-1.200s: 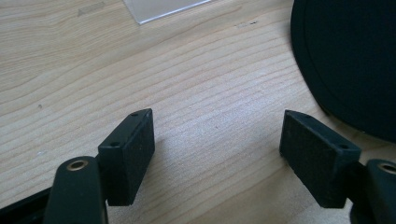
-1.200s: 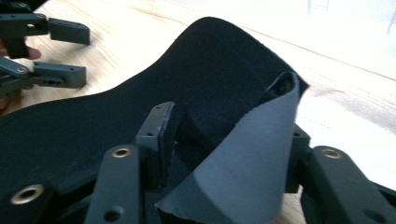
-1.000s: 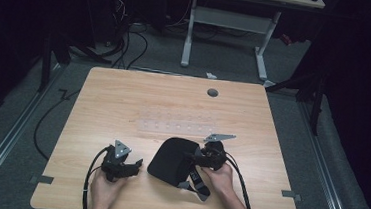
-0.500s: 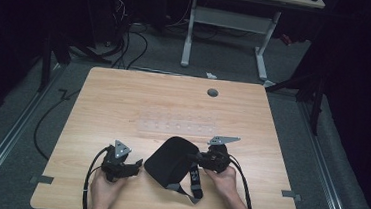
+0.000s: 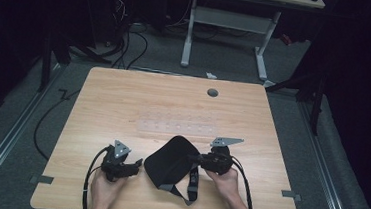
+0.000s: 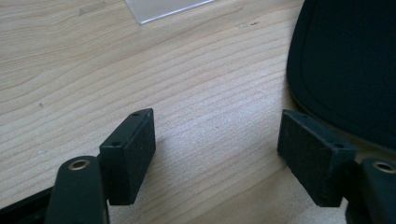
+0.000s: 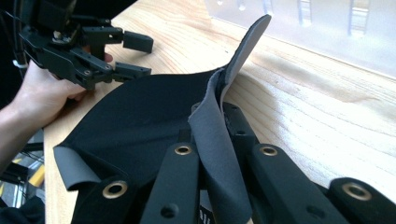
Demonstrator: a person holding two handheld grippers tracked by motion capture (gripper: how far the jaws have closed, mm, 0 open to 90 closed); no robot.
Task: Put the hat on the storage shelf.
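Note:
A black fabric pad [image 5: 169,161] with grey straps [image 5: 192,185] lies on the wooden table [image 5: 123,104] near its front edge. My right gripper [image 5: 191,159] is at the pad's right edge, and its jaws have just been closing on it. In the right gripper view the gripper [image 7: 215,121] is shut on the pad's [image 7: 140,116] folded-up grey-lined edge. My left gripper [image 5: 138,167] rests low at the pad's left side. Its jaws stand wide open [image 6: 219,140] over bare wood, with the pad [image 6: 345,60] just past the right jaw. The right gripper view shows that left gripper [image 7: 137,56] open.
A clear plastic sheet [image 5: 181,127] lies flat on the table just beyond the pad; its corner [image 6: 159,7] is ahead of the left gripper. A round cable hole [image 5: 212,92] is near the far edge. A desk frame [image 5: 225,17] stands on the floor behind.
The right gripper has shifted slightly toward the pad and taken hold of its right edge. The pad and its straps have moved a little to the left. The left gripper has stayed still.

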